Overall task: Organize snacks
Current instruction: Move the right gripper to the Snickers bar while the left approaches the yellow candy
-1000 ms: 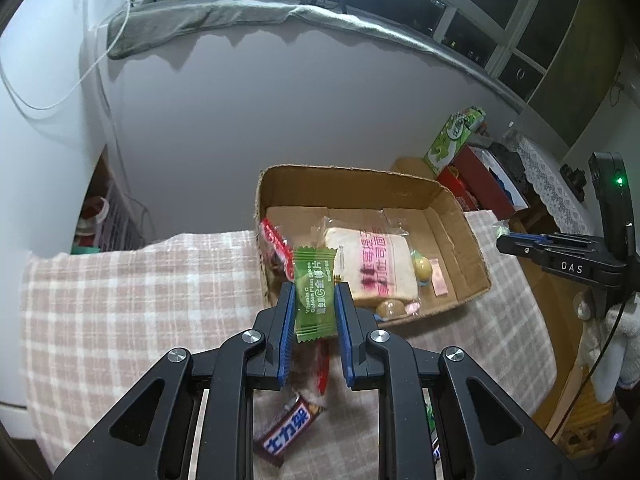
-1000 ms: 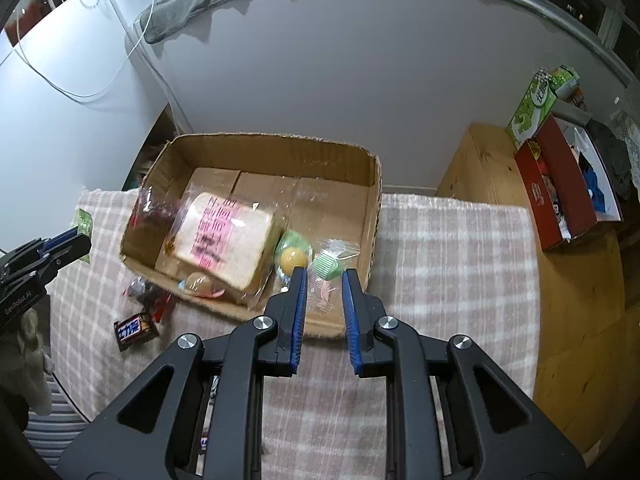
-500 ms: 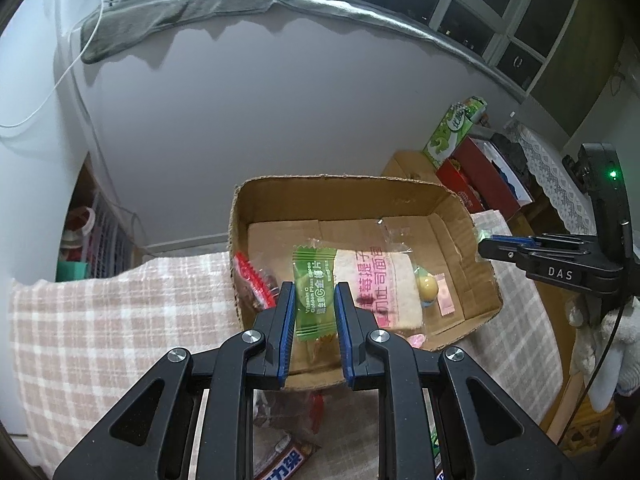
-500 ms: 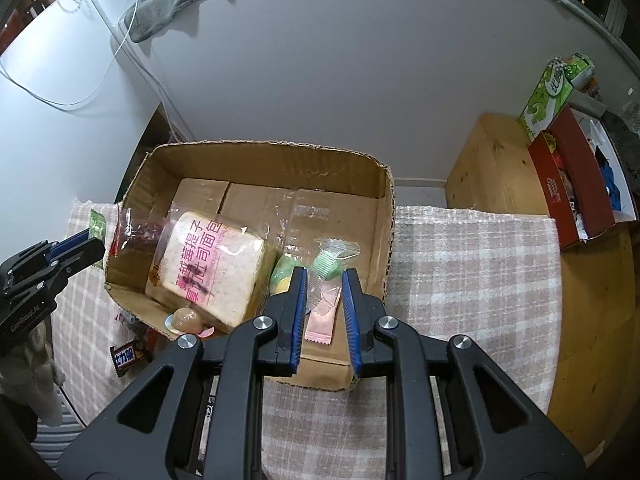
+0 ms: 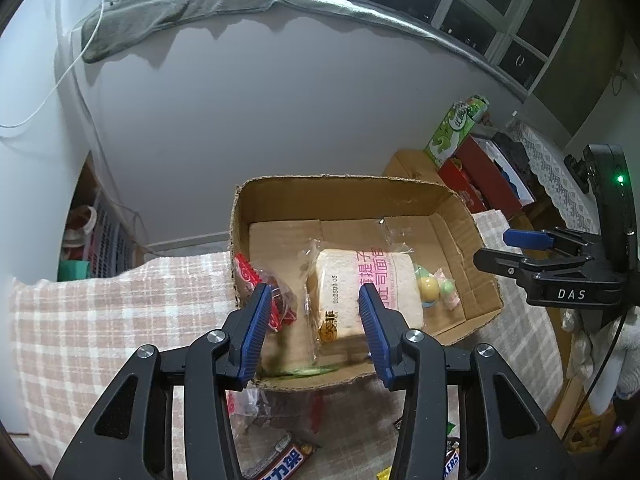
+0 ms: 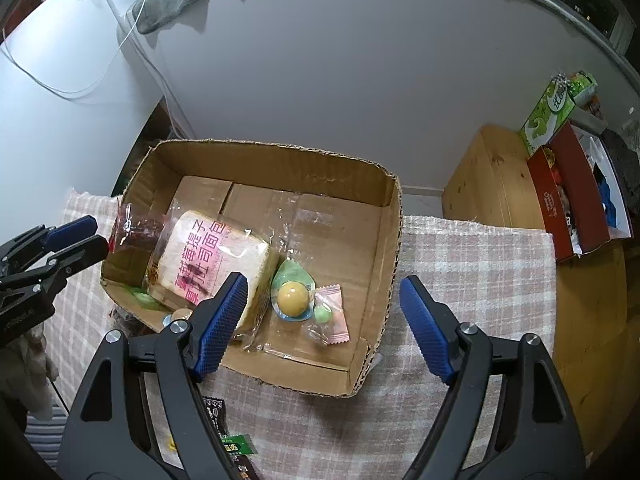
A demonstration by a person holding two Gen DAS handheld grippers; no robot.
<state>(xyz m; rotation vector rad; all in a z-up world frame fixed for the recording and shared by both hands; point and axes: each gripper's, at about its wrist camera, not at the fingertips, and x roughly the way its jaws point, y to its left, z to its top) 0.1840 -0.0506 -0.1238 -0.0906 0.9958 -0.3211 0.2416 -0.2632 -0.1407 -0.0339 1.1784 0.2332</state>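
- Over the cardboard box [image 5: 340, 200] on the checked tablecloth [image 5: 100, 320], both grippers hang pointing steeply down.
- The left gripper [image 5: 312, 328] has its blue pads parting right now, and nothing is pinched between them.
- A green candy wrapper [image 5: 310, 370] lies just under those pads, at the box's near wall, partly hidden.
- The right gripper [image 6: 324, 320] is spreading too, pads standing wide, and they hold nothing.
- Directly under the right gripper, on the box floor, lie a pink sachet [image 6: 334, 314] and a small green candy [image 6: 322, 314], touching each other.
- Just beside them sits a yellow ball-shaped sweet in a green-backed pack [image 6: 294, 296].
- A wrapped loaf of sliced bread [image 5: 364, 284] with pink lettering fills the middle of the box.
- A red-printed clear bag [image 5: 264, 292] leans in the box's left corner.
- Outside the box, on the cloth near the camera, a chocolate bar [image 5: 286, 460] lies waiting, only partly in frame.
- Off to the right, a green carton [image 6: 554, 114] stands beside a red box [image 6: 560, 200] on a wooden cabinet [image 6: 492, 184].
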